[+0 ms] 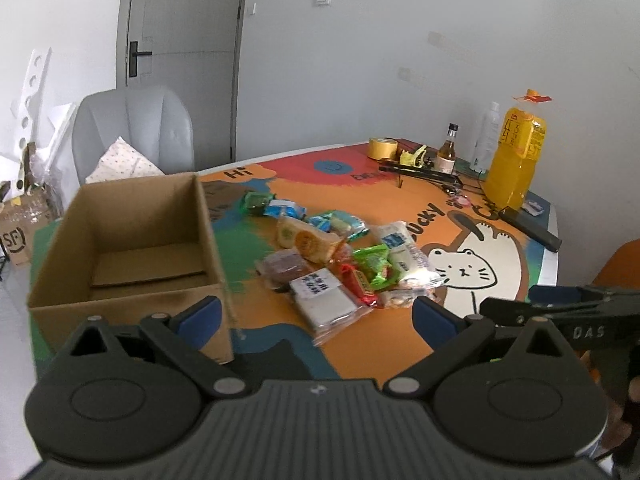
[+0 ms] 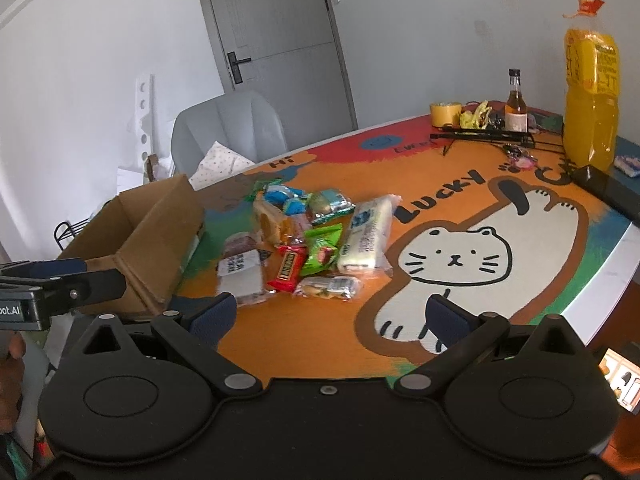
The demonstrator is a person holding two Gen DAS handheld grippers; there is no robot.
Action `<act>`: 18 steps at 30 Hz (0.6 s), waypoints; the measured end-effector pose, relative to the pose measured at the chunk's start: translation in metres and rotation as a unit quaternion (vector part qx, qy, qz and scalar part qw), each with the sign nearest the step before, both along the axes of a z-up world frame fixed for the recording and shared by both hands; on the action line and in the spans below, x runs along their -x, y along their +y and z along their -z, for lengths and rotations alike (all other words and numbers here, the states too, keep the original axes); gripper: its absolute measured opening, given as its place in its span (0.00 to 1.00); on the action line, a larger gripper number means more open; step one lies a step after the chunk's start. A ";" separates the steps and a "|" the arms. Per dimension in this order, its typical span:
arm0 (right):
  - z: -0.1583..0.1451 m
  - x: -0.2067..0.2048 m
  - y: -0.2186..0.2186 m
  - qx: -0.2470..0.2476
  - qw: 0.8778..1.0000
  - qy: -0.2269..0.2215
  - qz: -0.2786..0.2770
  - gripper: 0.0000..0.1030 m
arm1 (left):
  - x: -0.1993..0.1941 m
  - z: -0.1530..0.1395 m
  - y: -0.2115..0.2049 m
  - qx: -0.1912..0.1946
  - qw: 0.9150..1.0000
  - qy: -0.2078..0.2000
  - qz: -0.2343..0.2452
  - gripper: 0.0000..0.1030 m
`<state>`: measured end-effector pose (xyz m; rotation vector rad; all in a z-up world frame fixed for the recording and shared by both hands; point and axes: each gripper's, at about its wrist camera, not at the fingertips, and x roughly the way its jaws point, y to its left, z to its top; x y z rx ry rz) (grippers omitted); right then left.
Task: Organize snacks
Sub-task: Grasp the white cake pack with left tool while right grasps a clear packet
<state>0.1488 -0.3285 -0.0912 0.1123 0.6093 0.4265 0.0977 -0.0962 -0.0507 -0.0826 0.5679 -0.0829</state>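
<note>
A pile of wrapped snacks [image 1: 340,256] lies mid-table on the cartoon cat mat; it also shows in the right wrist view [image 2: 312,240]. It includes a red bar [image 2: 287,272], green packets [image 2: 320,250], a long white pack [image 2: 366,236] and a grey-white pack [image 1: 324,300]. An open, empty cardboard box [image 1: 132,248] stands left of the pile, also seen in the right wrist view [image 2: 136,240]. My left gripper [image 1: 316,316] is open and empty, near the box and the pile. My right gripper [image 2: 328,312] is open and empty, in front of the pile.
A tall orange drink bottle [image 1: 516,156], a small brown bottle [image 1: 447,150], a yellow tape roll [image 1: 382,148], a black rack and a black remote [image 1: 532,228] stand at the table's far right. A grey chair [image 1: 132,132] is behind the box.
</note>
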 end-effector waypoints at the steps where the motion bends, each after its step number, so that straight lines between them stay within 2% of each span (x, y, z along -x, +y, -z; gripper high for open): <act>1: 0.002 -0.002 -0.002 -0.003 1.000 0.001 0.000 1.00 | -0.003 0.001 -0.003 0.002 1.000 -0.001 -0.002 0.98; 8: 0.017 -0.021 -0.011 -0.023 1.000 0.009 -0.008 0.99 | -0.022 0.010 -0.017 0.004 1.000 -0.003 -0.010 0.95; 18: 0.039 -0.055 -0.015 -0.052 0.998 0.036 -0.010 0.81 | -0.056 0.033 -0.029 0.009 0.999 0.026 -0.021 0.81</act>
